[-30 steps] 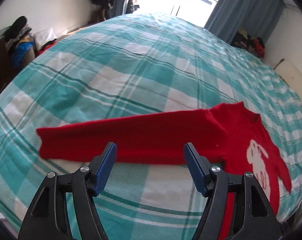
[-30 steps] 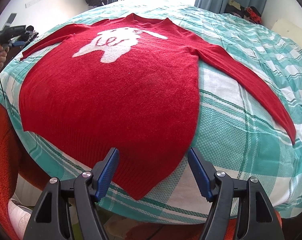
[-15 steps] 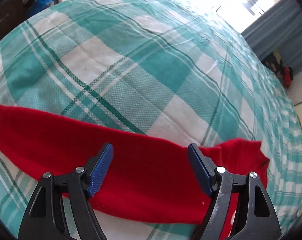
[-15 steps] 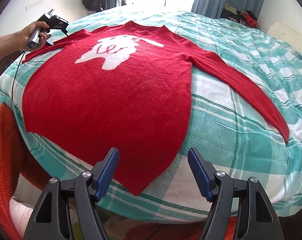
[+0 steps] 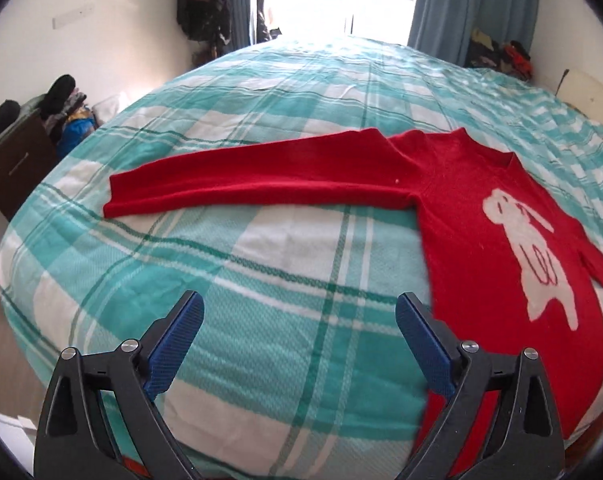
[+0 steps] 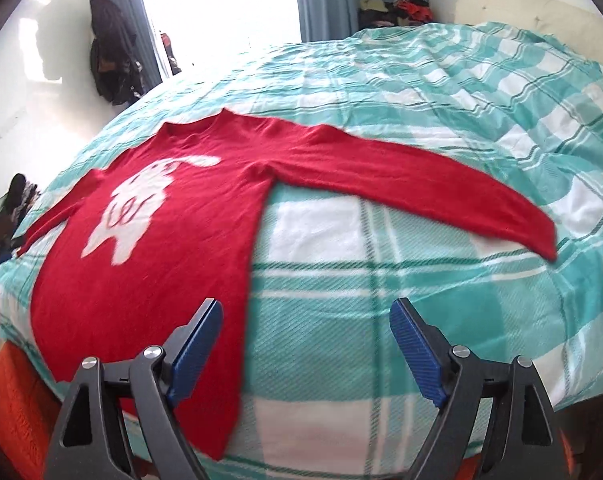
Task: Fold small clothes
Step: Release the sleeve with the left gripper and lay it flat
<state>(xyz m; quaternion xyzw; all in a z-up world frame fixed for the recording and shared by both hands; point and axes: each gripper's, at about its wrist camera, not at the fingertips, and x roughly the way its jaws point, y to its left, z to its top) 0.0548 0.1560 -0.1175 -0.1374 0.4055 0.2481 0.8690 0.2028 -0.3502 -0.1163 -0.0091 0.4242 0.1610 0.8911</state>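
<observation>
A red sweater [image 5: 473,216] [image 6: 173,240] with a white animal print lies flat, face up, on a teal and white checked bed. One sleeve [image 5: 253,176] stretches out to the left in the left wrist view; the other sleeve [image 6: 413,184] reaches right in the right wrist view. My left gripper [image 5: 299,328] hovers over bare bedcover in front of the left sleeve, jaws opening wide, nothing between them. Near the sweater's lower side edge hangs my right gripper [image 6: 305,334], jaws also opening, its left finger over the red cloth and no cloth gripped.
The bed [image 5: 285,280] fills both views and drops off near the grippers. A dark cabinet with piled clothes [image 5: 25,132] stands at the left. Curtains [image 5: 461,4] and a bright window lie beyond the bed. An orange fabric [image 6: 9,400] sits at the lower left.
The left gripper drew back from over the left sleeve and opened wider. The right gripper swung rightward toward the sweater's side edge and opened wider. The hand with the left gripper has left the right view.
</observation>
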